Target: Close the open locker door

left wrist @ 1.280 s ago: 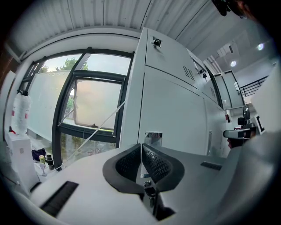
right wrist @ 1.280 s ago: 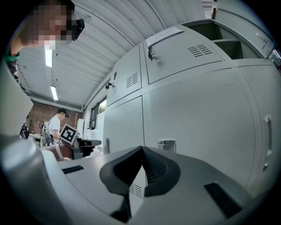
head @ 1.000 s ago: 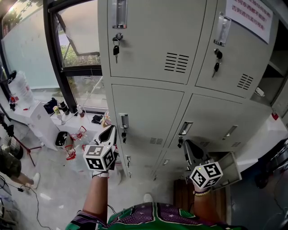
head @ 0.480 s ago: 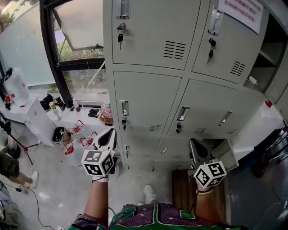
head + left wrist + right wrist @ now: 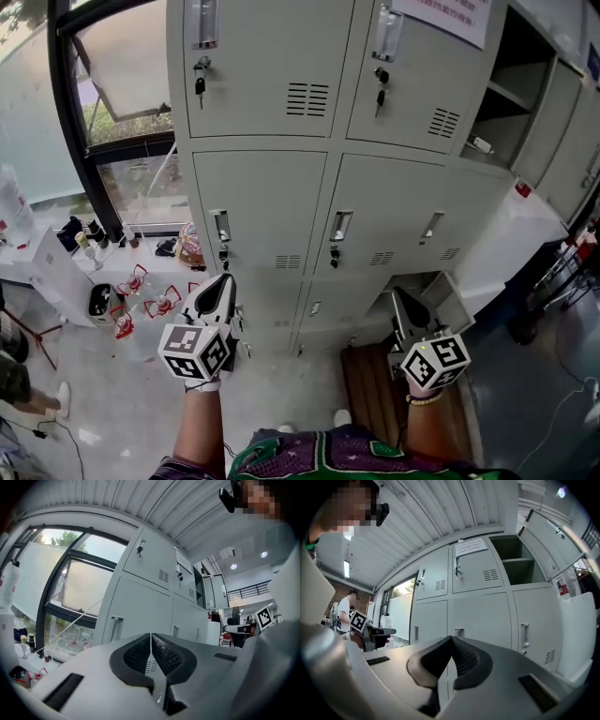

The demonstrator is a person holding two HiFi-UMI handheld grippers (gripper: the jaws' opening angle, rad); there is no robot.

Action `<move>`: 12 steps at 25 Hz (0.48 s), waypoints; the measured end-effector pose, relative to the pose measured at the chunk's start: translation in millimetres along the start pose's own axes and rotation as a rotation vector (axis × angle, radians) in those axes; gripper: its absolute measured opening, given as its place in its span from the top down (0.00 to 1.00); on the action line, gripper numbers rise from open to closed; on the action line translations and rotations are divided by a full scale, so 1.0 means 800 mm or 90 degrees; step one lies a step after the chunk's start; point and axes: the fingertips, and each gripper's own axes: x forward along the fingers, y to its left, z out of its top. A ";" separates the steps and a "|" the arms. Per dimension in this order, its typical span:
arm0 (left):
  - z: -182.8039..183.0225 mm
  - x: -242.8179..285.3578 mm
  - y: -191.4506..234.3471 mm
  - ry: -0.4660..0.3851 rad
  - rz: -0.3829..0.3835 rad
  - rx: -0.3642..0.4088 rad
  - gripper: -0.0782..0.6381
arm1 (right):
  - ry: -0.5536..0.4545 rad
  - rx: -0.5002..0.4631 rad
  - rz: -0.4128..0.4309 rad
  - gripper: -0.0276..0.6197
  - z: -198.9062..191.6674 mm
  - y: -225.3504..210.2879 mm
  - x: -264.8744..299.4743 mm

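lockers slid left; open locker upper right; left tool, right tool closed, empty.

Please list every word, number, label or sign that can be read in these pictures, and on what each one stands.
Paper notice on an upper locker door: red print, too blurred to read.
Marker cubes: black-and-white square patterns only, no letters.
No other text can be read.
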 end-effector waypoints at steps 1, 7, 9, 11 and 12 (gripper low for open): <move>0.008 0.007 -0.010 -0.008 -0.009 0.004 0.85 | -0.006 0.000 -0.008 0.95 0.005 -0.008 -0.007; 0.045 0.055 -0.094 -0.042 -0.074 0.028 0.85 | -0.044 -0.025 -0.059 0.95 0.037 -0.082 -0.056; 0.050 0.071 -0.128 -0.045 -0.100 0.034 0.85 | -0.046 -0.043 -0.089 0.95 0.046 -0.119 -0.075; 0.051 0.085 -0.159 -0.045 -0.121 0.038 0.85 | -0.047 -0.036 -0.125 0.95 0.052 -0.158 -0.097; 0.051 0.091 -0.173 -0.044 -0.130 0.040 0.85 | -0.047 -0.031 -0.137 0.95 0.054 -0.175 -0.107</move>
